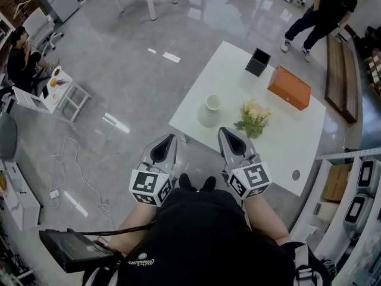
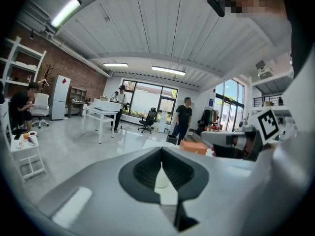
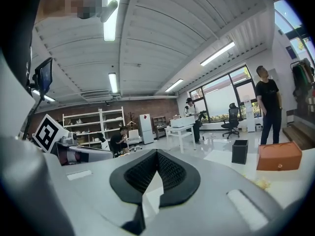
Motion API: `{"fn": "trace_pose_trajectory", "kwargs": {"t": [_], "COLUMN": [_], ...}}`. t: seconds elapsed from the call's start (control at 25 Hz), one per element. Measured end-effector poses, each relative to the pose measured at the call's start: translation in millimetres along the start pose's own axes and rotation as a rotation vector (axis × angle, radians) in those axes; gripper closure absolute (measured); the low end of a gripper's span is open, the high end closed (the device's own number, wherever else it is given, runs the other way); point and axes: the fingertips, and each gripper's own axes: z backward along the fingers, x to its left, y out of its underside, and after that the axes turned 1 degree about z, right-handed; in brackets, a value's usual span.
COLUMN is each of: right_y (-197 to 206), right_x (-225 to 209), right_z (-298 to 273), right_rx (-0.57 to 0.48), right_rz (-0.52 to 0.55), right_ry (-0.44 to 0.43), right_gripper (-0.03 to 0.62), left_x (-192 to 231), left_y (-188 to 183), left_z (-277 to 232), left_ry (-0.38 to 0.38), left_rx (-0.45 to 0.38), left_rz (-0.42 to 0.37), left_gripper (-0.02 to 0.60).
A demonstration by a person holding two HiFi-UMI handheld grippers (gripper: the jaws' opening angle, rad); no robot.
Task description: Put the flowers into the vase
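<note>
On the white table [image 1: 229, 70] ahead, the flowers [image 1: 254, 119] lie flat in a small bunch, leafy green with pale blooms. They are near the white vase [image 1: 209, 111], on its right, with a gap between the two. The vase stands upright close to the table's near edge.

Further back sit an orange box [image 1: 289, 87] and a black box [image 1: 258, 62], apart from each other.

Now the tools: both are held out side by side, pointing at the table. The left gripper [image 1: 166, 143] has its jaws pressed together at the tip with nothing in them. Its own camera shows only the vase and table through the gap in the pads.

The right gripper [image 1: 228, 137] is clamped closed as well, and empty. In the head view its tip points at the flowers without touching them.
</note>
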Motion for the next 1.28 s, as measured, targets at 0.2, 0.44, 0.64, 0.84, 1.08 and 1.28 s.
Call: {"fn": "trace_pose_trajectory", "kwargs": {"t": [0.2, 0.44, 0.64, 0.84, 1.08, 1.28], "right_y": [10.5, 32.2, 64.5, 150.1, 243.8, 261.1], "right_x": [-31.1, -81.9, -109.7, -146.1, -178.0, -198.5], "right_z": [21.2, 52.9, 65.4, 67.1, 56.4, 43.4], "right_rx": [0.026, 0.075, 0.157, 0.427, 0.790, 0.885], "right_rz": [-0.021, -0.059, -0.109, -0.231, -0.405, -0.523], "right_ry": [0.086, 0.228, 0.318, 0.410, 0.392, 0.364], "right_gripper": [0.594, 0.594, 0.594, 0.592, 0.465, 0.420], "left_x": [-27.2, -57.2, -77.2, -84.3, -76.9, -69.2], "left_y": [4.5, 19.5, 31.8, 39.7, 43.9, 46.6], "left_z": [-23.3, -53.5, -70.7, -76.1, -78.9, -79.3], "left_ry": [0.072, 0.157, 0.218, 0.240, 0.233, 0.230], "left_rx": [0.034, 0.093, 0.137, 0.166, 0.177, 0.181], "left_rz": [-0.019, -0.031, -0.021, -0.022, -0.016, -0.005], "left_gripper": [0.575, 0.575, 0.574, 0.575, 0.575, 0.574]}}
